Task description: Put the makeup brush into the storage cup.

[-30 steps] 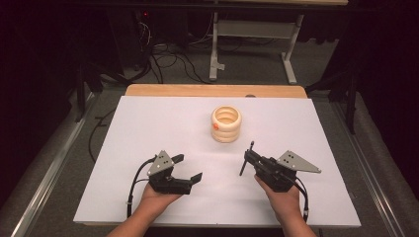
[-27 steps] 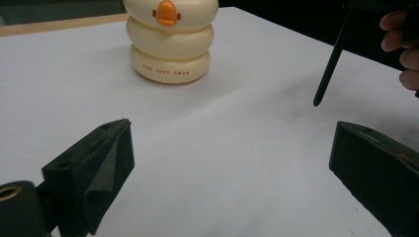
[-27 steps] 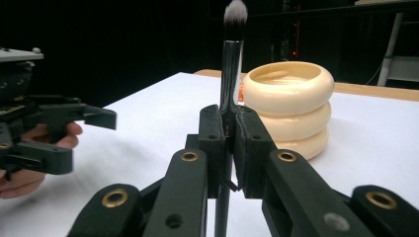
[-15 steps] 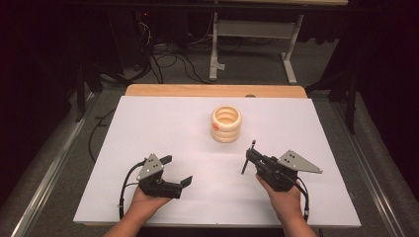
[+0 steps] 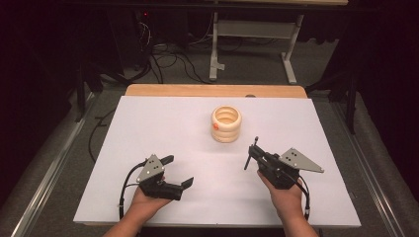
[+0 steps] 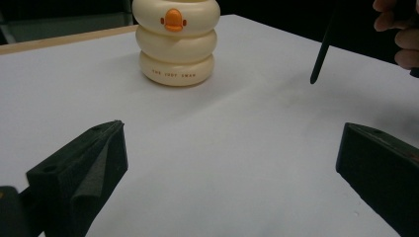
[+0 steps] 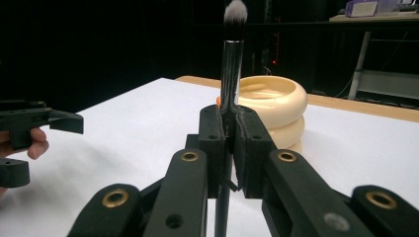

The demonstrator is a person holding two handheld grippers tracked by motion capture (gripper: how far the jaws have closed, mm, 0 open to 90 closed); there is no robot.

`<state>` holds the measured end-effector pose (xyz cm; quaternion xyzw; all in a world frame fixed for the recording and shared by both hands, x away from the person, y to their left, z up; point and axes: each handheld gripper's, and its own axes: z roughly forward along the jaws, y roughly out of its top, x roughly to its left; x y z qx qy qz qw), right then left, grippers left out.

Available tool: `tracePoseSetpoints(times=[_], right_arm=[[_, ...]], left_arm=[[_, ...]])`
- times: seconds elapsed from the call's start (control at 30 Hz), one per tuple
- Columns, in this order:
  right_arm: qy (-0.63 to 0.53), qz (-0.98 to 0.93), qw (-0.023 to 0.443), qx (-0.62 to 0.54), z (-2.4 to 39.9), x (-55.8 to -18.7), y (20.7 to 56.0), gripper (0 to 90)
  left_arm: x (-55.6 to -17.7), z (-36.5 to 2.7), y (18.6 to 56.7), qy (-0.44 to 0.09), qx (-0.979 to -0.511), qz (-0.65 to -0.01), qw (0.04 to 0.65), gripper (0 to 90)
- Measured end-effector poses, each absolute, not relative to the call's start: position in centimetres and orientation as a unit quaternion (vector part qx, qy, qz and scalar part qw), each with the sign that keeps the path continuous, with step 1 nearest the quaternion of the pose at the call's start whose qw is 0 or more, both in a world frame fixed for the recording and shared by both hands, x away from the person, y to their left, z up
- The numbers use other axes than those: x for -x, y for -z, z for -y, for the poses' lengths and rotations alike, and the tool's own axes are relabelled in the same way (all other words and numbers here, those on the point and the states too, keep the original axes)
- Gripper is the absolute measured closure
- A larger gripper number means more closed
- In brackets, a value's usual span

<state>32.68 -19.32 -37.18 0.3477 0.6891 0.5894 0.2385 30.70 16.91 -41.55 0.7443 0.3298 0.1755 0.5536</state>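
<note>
Left tongs (image 5: 179,171): near the desk's front-left corner, low over the white sheet, jaws spread wide, nothing between them. In the left gripper view both black jaws sit far apart with bare sheet between. Left hand (image 5: 143,202) wraps the body from below, cable looping off toward the front edge.

Right tongs (image 5: 253,154): front-right part of the desk (image 5: 148,90), jaws pressed onto a makeup brush (image 7: 231,79). Right gripper view: chrome ferrule clamped between the pads, brush upright, pale bristle tip at top, dark handle running down below the jaws. In the high view the brush shows as a thin dark stick, slightly tilted. Grey triangular plate points toward the right edge. Right hand (image 5: 285,197) grips from behind.

Cream holder (image 5: 226,124): three stacked rings, open top, small orange beak-like mark on the side, faint lettering on the bottom ring. Sits mid-desk, slightly toward the back edge, well apart from both tongs.
</note>
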Motion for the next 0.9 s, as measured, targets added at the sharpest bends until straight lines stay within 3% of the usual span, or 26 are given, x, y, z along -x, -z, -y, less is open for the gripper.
tracePoseSetpoints(times=[0.9], right_arm=[[-0.568,-0.685,0.287,-0.355,17.7,-34.4,32.7,85.7]], left_arm=[[-31.5,-15.9,41.0,-0.158,-0.75,-0.302,0.567,0.3]])
